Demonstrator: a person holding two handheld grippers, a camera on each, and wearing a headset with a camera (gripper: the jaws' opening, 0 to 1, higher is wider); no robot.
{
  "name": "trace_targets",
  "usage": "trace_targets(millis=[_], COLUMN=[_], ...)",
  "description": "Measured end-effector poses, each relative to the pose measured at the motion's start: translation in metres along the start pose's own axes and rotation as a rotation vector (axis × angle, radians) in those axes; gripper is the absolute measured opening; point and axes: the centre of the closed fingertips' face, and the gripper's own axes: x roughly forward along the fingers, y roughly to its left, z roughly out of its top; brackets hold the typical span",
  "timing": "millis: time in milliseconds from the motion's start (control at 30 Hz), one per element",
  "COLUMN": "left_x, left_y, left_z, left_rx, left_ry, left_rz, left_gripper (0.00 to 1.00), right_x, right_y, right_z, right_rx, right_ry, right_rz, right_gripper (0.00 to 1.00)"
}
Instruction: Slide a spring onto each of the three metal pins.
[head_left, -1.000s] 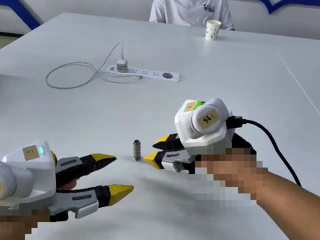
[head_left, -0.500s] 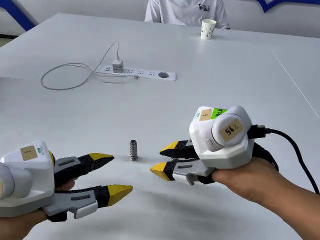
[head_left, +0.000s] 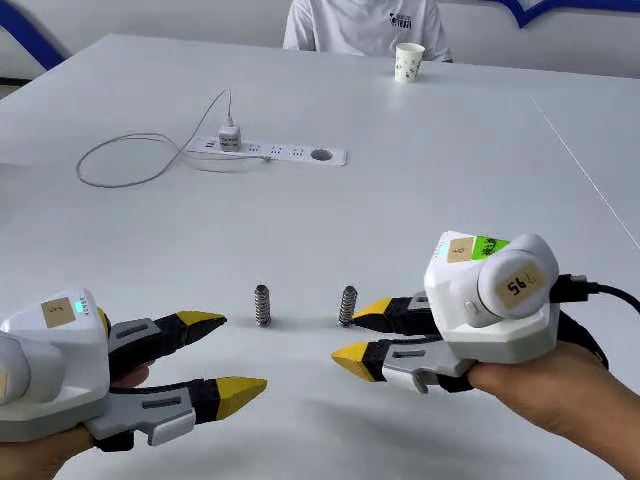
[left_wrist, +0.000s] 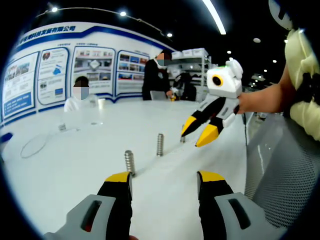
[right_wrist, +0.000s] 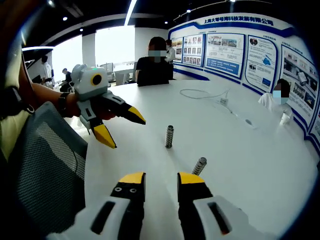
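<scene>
We hold right gripper (head_left: 354, 333) parted, empty, one tip just beside spring (head_left: 347, 305). Left gripper (head_left: 238, 352) agape, empty; second spring (head_left: 262, 305) ahead of tips. Open table (head_left: 450, 180) all round.

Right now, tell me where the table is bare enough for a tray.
Bare: between power strip and springs, and the table right of the paper cup. Crowded: around the springs, between left gripper and right gripper.

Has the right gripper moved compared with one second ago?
Yes. In the head view the right gripper has drawn back to the right, away from the left spring. A second spring now stands near its tips.
</scene>
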Motion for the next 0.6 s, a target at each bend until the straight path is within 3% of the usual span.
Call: trace_targets(millis=[600], left_x=[0.004], left_y=[-0.002], left_z=[-0.001], left_rx=[0.011], left_ry=[0.017], left_rz=[-0.011], left_gripper=[0.57], right_x=[-0.040], right_y=[-0.026], right_z=[-0.031], right_rx=[0.068], right_ry=[0.010], right_rz=[-0.097], right_gripper=[0.28])
